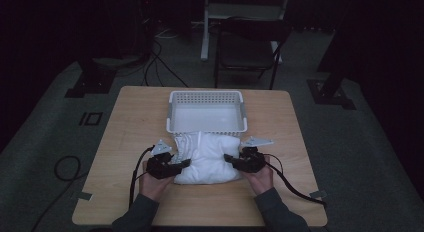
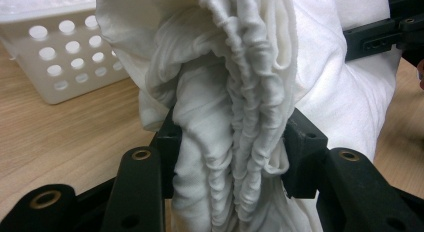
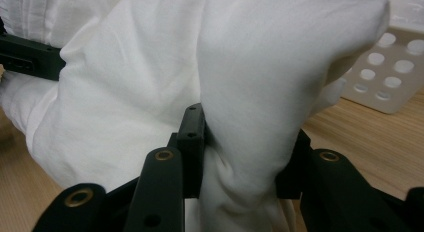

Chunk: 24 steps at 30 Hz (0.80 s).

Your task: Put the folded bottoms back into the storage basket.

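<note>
A bundled white cloth (image 1: 206, 157) lies on the wooden table (image 1: 125, 122), just in front of a white perforated basket (image 1: 206, 111). My left gripper (image 1: 186, 163) pinches the cloth's left side; in the left gripper view its jaws squeeze a gathered, wrinkled fold of the cloth (image 2: 235, 142). On the opposite side my right gripper (image 1: 228, 157) clamps the cloth, its jaws closed around a smooth bulge of the cloth (image 3: 245, 132). The right gripper (image 2: 380, 34) also appears at the upper right of the left gripper view, and the left gripper (image 3: 27, 57) at the left edge of the right gripper view.
The basket (image 2: 60, 57) looks empty and stands at the table's far middle. A dark chair (image 1: 247, 47) stands beyond the table. Cables (image 1: 160, 67) run over the floor. Bare wood (image 1: 295, 122) lies left and right of the cloth.
</note>
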{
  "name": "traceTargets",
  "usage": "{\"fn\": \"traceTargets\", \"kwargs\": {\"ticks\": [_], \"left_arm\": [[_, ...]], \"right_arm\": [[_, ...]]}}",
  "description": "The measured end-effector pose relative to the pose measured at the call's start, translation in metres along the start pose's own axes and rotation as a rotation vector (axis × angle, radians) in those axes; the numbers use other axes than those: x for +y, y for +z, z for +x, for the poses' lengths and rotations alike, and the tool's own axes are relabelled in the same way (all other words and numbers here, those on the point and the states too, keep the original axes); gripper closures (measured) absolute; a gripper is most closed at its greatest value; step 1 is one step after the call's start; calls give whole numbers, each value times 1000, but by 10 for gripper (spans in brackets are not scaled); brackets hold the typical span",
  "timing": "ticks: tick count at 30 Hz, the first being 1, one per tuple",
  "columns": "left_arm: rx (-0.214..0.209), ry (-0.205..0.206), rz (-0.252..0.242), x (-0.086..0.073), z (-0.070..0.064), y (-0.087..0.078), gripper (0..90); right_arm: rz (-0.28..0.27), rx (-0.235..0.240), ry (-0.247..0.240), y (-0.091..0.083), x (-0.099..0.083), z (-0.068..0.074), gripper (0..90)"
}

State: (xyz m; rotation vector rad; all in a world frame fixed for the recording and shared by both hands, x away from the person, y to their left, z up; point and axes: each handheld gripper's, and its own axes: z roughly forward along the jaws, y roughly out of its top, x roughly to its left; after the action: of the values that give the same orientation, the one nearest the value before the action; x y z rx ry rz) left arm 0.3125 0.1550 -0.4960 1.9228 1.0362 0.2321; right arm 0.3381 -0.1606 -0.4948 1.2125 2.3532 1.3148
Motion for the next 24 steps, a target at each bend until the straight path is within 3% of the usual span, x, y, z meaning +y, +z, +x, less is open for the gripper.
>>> {"fn": "traceTargets", "kwargs": {"ticks": [24], "left_arm": [[0,19,-21,12,-3,-9,539]], "right_arm": [[-19,-1,-22,-8,12,2,651]]}}
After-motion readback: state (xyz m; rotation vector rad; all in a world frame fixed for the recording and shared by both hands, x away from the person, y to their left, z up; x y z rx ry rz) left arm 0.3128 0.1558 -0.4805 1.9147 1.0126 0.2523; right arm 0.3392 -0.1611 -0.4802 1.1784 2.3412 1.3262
